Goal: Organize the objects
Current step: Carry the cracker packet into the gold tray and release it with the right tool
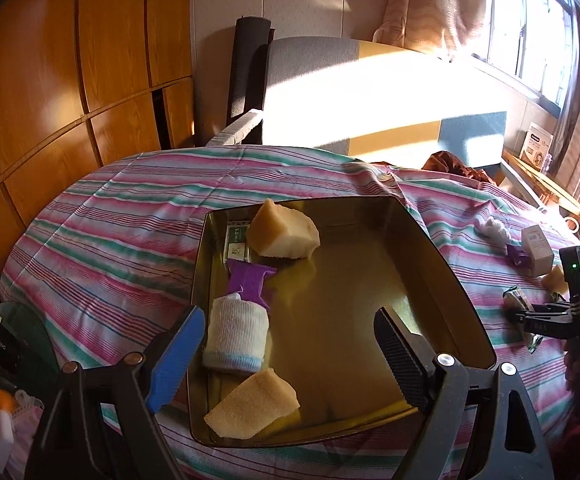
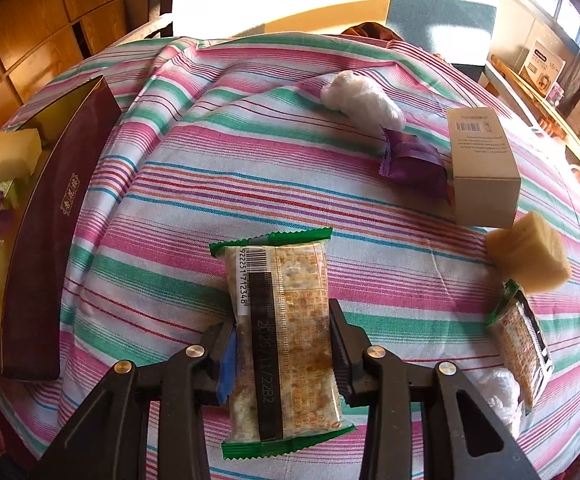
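Right gripper (image 2: pixel 282 344): you're clamping a clear, green-edged cracker packet (image 2: pixel 284 340) across its middle, both pads pressing its sides; the packet is lying lengthwise near-to-far over the striped pink, green & white cloth (image 2: pixel 194 184).
Left gripper (image 1: pixel 290 356): you're holding it wide, nothing between the fingers, hovering over the near part of the gold metal tin (image 1: pixel 370 288).
Tin contents: along the left side, far to near: a pale yellow sponge chunk (image 1: pixel 284 234) resting on a green printed packet (image 1: pixel 237 242), a purple wrapped sweet (image 1: pixel 250 282), a white rolled cloth w/ blue trim (image 1: pixel 237 338), and a flat tan sponge wedge (image 1: pixel 252 408). Right part of tin is sitting bare.
Tin from right view: dark red outer wall (image 2: pixel 50 240) at far left of the cloth.
Loose items, right of the held packet: white wad (image 2: pixel 364 98), purple wrapper (image 2: pixel 414 162) touching a beige cardboard box (image 2: pixel 484 168), a yellow sponge block (image 2: pixel 530 256), a 2nd cracker packet (image 2: pixel 520 340) just near of the block.
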A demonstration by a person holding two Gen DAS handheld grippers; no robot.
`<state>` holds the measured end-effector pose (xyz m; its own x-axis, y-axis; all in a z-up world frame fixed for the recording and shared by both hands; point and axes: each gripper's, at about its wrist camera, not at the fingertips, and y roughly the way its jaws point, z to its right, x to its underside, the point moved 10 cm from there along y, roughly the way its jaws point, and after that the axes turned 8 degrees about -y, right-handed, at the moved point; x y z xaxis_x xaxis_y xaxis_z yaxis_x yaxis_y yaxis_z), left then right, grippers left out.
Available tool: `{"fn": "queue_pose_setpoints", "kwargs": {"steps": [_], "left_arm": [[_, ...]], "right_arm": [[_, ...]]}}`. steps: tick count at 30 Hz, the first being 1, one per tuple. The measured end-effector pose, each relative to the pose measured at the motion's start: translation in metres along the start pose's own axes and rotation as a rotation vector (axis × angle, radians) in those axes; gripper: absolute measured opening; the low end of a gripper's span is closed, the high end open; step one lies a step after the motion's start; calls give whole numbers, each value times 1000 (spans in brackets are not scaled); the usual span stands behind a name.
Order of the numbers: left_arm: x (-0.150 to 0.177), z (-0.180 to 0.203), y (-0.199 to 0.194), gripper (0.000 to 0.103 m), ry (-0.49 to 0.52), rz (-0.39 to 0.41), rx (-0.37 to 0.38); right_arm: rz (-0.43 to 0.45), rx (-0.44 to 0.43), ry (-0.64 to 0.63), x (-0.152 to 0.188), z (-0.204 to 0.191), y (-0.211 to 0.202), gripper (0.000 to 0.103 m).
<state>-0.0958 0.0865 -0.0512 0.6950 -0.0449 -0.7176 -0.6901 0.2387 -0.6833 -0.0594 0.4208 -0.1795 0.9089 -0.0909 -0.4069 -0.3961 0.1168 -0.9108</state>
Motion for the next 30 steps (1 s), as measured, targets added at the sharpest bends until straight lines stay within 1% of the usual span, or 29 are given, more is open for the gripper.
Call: {"fn": "queue_pose_setpoints", "kwargs": {"steps": [3,6,9,13,15,17,21,26,30], "left_arm": [[4,-3,1,87,-5,-6,1],[5,-9,1,87,-26,-9,3],[5,-19,0,87,-49,-5,-2],[6,-39,-2,87,-85,3,-20],[6,-50,-4,87,-102,7,-30],[7,-61,-5,87,-116,11,-44],[11,-80,-6,87,-149,6,-59],[16,-96,-3,87,-183,-5,-68],[20,-105,-1,87,-202,-16,-73]], "right_arm": [[31,-30,53,-6,-6,-13,38],[91,-103,89,-21,-25,-37,38],[152,-164,59,-42,-58,-62,38],[179,-267,-27,-67,-121,-85,38],[169,-309,-63,-76,-154,-87,38],[142,-358,-82,-83,-186,-82,38],[60,-389,-108,-95,-239,-52,38],[-20,-375,-123,-103,-284,-17,38],[-59,-331,-121,-106,-299,4,38]]}}
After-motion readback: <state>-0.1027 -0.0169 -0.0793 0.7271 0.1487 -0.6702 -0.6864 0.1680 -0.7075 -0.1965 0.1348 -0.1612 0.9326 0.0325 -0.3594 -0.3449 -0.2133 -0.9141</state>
